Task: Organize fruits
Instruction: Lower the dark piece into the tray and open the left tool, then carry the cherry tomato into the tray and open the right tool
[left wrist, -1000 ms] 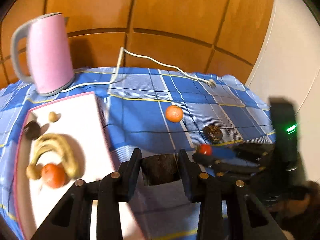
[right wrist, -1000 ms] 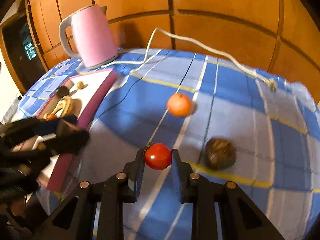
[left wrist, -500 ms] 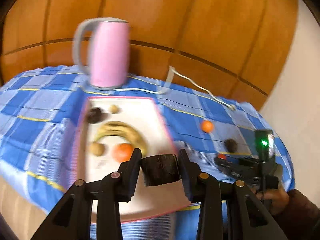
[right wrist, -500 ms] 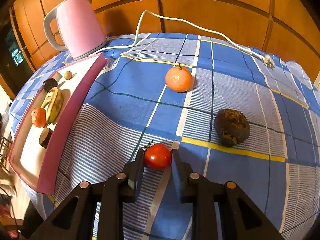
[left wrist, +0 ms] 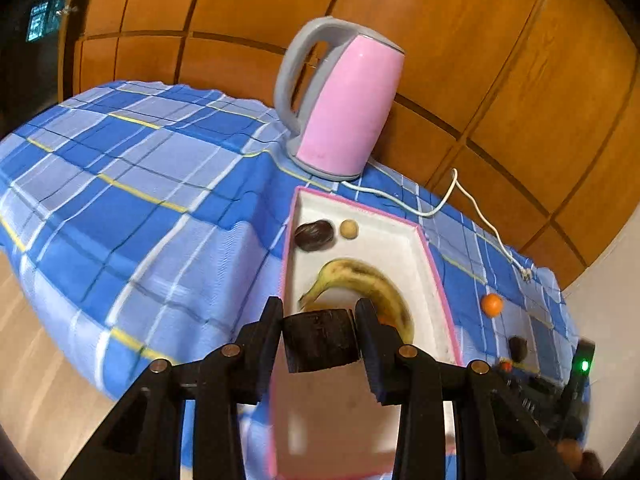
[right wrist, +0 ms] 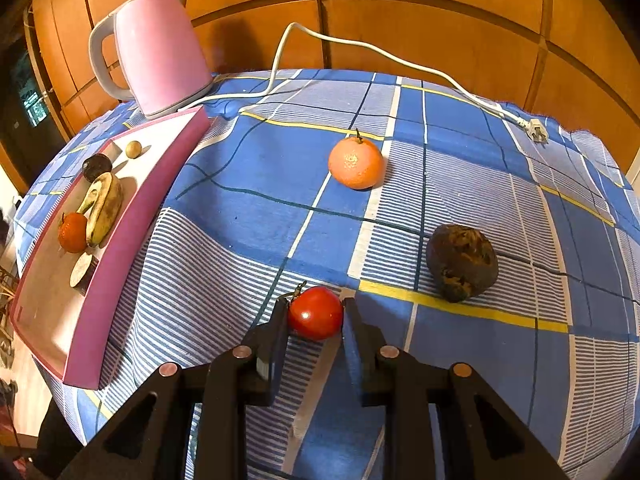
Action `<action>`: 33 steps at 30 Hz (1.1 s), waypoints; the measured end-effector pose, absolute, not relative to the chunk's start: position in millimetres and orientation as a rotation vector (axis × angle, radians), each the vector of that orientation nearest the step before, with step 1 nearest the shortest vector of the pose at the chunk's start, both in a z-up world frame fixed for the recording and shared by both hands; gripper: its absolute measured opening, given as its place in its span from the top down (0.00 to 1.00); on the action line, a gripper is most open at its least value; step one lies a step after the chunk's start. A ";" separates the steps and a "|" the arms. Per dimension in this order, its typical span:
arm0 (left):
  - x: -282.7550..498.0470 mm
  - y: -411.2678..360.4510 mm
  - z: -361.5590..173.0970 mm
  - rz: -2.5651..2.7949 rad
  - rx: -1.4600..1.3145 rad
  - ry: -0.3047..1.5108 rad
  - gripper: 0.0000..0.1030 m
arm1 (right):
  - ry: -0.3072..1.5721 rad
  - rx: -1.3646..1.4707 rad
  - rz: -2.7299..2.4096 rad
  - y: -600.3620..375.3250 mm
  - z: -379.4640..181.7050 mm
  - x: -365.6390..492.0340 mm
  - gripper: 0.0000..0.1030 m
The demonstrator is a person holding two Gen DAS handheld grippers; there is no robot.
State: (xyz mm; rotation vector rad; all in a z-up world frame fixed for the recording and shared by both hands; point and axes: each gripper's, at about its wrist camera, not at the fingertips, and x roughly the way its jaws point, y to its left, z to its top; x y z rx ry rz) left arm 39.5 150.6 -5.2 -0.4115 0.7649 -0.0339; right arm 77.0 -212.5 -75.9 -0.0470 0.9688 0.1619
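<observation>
My left gripper (left wrist: 320, 330) is shut on a dark brown cut fruit piece (left wrist: 320, 340) and holds it over the near part of the pink-rimmed white tray (left wrist: 396, 240). In the tray lie a banana (left wrist: 360, 280), a dark round fruit (left wrist: 314, 235) and a small tan ball (left wrist: 348, 228). My right gripper (right wrist: 315, 316) is shut on a red tomato (right wrist: 316, 317) just above the blue checked cloth. An orange mandarin (right wrist: 355, 162) and a dark wrinkled fruit (right wrist: 462, 262) lie on the cloth beyond it. The right wrist view shows the tray (right wrist: 120, 252) with a second mandarin (right wrist: 73, 232).
A pink kettle (left wrist: 344, 112) stands behind the tray, its white cord (right wrist: 380, 56) running across the cloth to a plug (right wrist: 536, 130). Wooden wall panels stand behind the table. The cloth drops off at the table's left and near edges.
My left gripper has swung left and pulled back with the fruit piece; the tray now lies straight ahead. My right gripper has moved slightly closer to the cloth, still holding the tomato.
</observation>
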 end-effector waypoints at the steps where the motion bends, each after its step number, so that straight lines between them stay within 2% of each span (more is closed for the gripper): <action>1: 47.7 148.9 -4.3 -0.045 -0.408 0.764 0.63 | 0.967 -0.045 0.163 -212.7 -75.8 76.7 0.75; 13: 177.3 103.9 -21.1 -0.050 -0.346 0.824 0.65 | 0.966 -0.047 0.170 -212.8 -76.4 76.8 0.75; 16: 188.2 102.3 -33.4 -0.020 -0.338 0.856 0.50 | 0.968 -0.053 0.170 -212.3 -76.2 77.0 0.75; 17: 184.7 103.4 -34.7 -0.014 -0.346 0.859 0.46 | 0.968 -0.048 0.171 -213.1 -76.4 77.3 0.75; 23: 134.0 98.5 -23.1 0.021 -0.275 0.805 0.44 | 0.968 -0.050 0.165 -212.7 -76.9 78.5 0.75; 33: 39.3 101.8 -22.9 0.068 -0.213 0.817 0.41 | 0.966 -0.057 0.154 -211.2 -76.3 79.7 0.75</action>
